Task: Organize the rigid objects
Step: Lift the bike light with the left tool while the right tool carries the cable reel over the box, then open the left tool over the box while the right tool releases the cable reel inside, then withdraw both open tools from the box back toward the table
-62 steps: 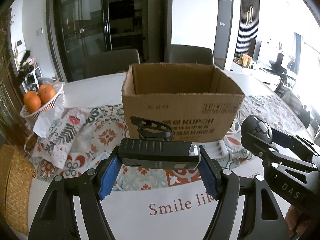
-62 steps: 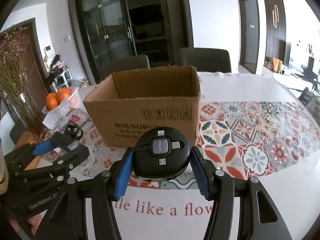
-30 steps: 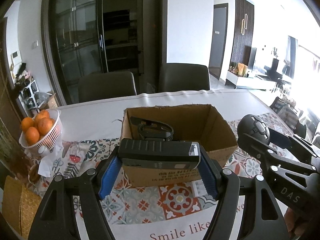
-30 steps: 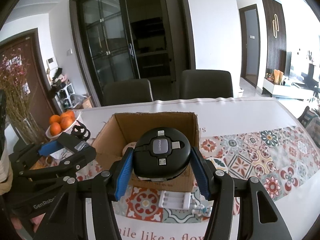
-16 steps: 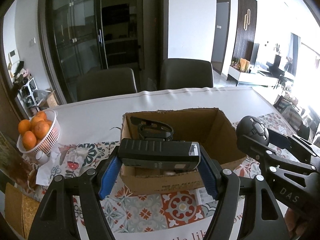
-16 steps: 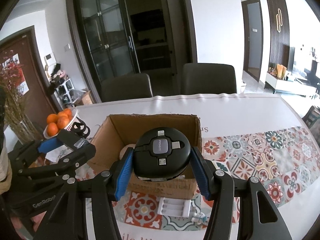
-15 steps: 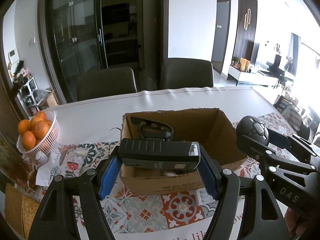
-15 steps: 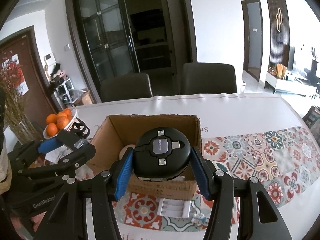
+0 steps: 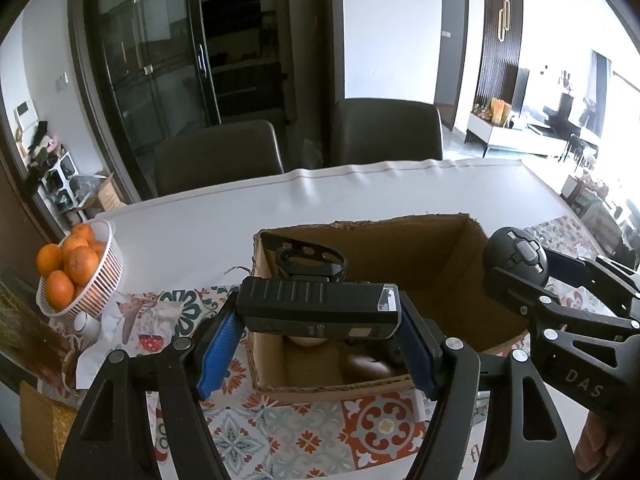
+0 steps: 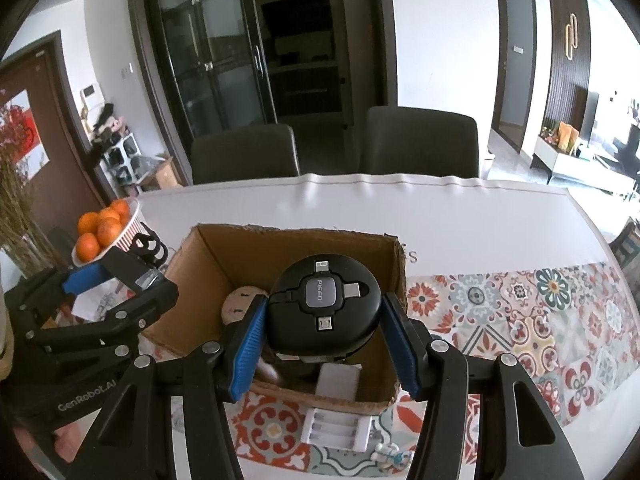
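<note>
L gripper point(image 9: 320, 344) is clamped on a black bike light point(image 9: 320, 312) w/ a strap mount on top, held over the near-left part of the open cardboard box point(image 9: 460, 248); tiny print on its front is unreadable. R gripper point(image 10: 324, 344) is clamped on a round black cable reel point(image 10: 324, 312) marked "PISEN", over the box's near side. Arm labels: "DAS", "GenRobot.AI". A white battery charger point(image 10: 340, 428) lies just in front of the box on the patterned tablecloth point(image 10: 540, 320). Basket of oranges point(image 9: 76, 268) sits far left.
</note>
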A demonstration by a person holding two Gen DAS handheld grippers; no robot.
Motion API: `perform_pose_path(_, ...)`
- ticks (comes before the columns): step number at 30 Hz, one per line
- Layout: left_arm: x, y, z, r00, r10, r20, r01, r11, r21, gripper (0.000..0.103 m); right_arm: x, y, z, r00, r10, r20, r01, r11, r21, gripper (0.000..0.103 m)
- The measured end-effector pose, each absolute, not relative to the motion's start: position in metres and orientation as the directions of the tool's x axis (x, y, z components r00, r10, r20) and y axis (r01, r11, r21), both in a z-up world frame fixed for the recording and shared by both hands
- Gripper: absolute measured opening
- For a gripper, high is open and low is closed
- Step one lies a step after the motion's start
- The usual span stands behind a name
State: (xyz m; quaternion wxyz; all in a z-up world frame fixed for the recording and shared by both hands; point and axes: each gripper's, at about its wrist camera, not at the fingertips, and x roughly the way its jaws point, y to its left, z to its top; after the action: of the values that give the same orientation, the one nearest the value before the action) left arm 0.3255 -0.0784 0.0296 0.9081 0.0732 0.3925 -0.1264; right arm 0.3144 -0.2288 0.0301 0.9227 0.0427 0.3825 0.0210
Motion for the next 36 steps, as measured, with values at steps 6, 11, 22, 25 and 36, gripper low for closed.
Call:
perform_pose_path(6,0.336,-0.081,0.019,0.632,-0.161,-0.758,0.283,0.959,0.032,0.072,0.326,-0.23,0.021,0.675,0.07,-0.735,-0.002,0.996,0.094,0.057)
perform_pose_path(11,0.34,-0.084,0.013,0.614,-0.154,-0.774,0.285,0.958,0.036,0.072,0.331,-0.234,0.013,0.653,0.069,-0.754,0.005,0.995,0.095,0.057)
perform_pose_path(22,0.335,-0.087,0.013,0.632,-0.126,-0.765,0.27,0.961,0.064,0.084,0.33,-0.241,0.007,0.637,0.073,-0.767,0.014,0.994,0.107,0.062)
perform_pose_path(25,0.33,-0.085,0.015,0.637,-0.121,-0.761,0.262,0.963,0.066,0.084,0.325,-0.242,0.01,0.65,0.054,-0.758,0.033,0.995,0.099,0.062)
perform_pose_path(36,0.297,-0.081,0.028,0.681,-0.135,-0.72,0.242,0.969,0.047,0.089,0.294,-0.242,0.026,0.714,0.012,-0.7,0.053,0.996,0.071,0.065)
